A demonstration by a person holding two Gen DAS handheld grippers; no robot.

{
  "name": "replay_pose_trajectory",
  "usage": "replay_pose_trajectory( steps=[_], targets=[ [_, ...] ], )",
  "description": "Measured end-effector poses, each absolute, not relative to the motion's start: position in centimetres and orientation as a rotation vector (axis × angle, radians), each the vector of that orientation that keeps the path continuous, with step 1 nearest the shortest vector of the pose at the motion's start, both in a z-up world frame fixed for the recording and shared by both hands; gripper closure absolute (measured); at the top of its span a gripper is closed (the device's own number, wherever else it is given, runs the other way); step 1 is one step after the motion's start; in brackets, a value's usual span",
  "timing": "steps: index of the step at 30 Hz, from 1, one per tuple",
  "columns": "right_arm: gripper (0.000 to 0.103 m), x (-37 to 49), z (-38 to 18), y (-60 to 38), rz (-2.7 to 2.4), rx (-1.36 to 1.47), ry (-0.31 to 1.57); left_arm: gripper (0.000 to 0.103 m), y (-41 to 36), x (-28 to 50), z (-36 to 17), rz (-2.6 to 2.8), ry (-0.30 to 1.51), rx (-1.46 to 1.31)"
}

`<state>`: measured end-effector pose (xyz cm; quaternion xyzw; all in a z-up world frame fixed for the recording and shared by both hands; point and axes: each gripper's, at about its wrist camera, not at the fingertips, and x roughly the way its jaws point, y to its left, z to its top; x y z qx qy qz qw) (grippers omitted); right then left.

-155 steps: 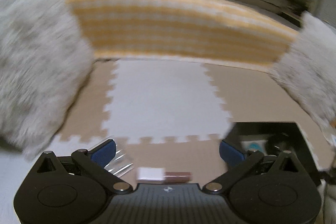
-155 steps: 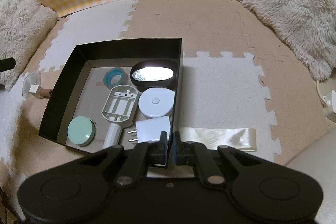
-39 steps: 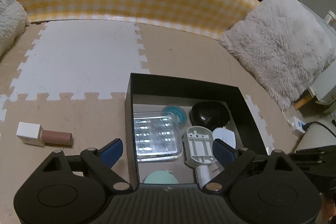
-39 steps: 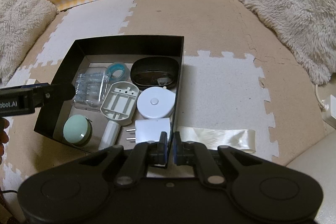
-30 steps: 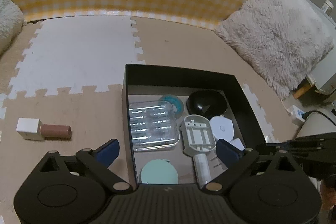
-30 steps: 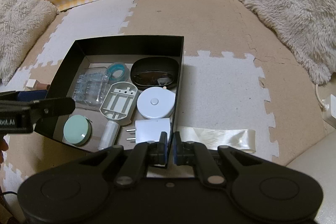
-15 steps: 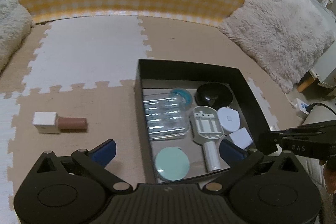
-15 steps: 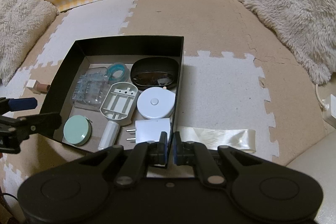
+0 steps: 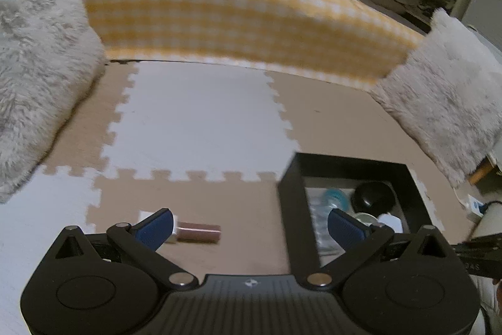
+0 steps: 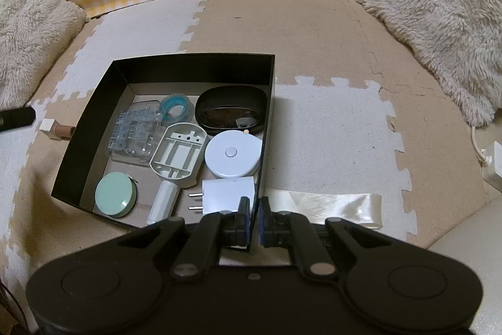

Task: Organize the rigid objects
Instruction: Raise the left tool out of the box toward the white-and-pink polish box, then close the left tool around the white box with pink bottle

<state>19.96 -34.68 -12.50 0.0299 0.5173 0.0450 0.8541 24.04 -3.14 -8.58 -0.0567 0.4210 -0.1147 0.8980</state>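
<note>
My left tool (image 9: 249, 225) has turned away from the black box (image 10: 188, 60) toward the floor mat (image 9: 200, 127); its jaws are wide open and hold nothing. A second ago it was looking down into the box, so I judge the clear case (image 10: 135, 127) is delivered and the next thing is the brown-and-white stick (image 9: 196, 236), lying on the mat just left of the box. My right tool (image 10: 254, 217) is nearly closed on the box's near wall. I count one box with eight things inside, two fluffy pillows, one ribbon (image 10: 329, 204) on the mat, and one stick left outside.
</note>
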Motion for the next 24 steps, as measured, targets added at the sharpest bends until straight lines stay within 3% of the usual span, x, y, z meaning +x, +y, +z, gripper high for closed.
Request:
replay_pose_trajectory(
  steps=[16,24],
  targets=[
    [0.097,20.0,-12.5,-34.8,0.098,0.071,1.089,0.002,0.8,26.4,-14.0,-0.158,0.877,-0.072],
    [0.097,20.1,-12.6,-34.7,0.100,0.071,1.090,0.030,2.3,27.2,-15.9,-0.141,0.890,-0.173]
  ],
)
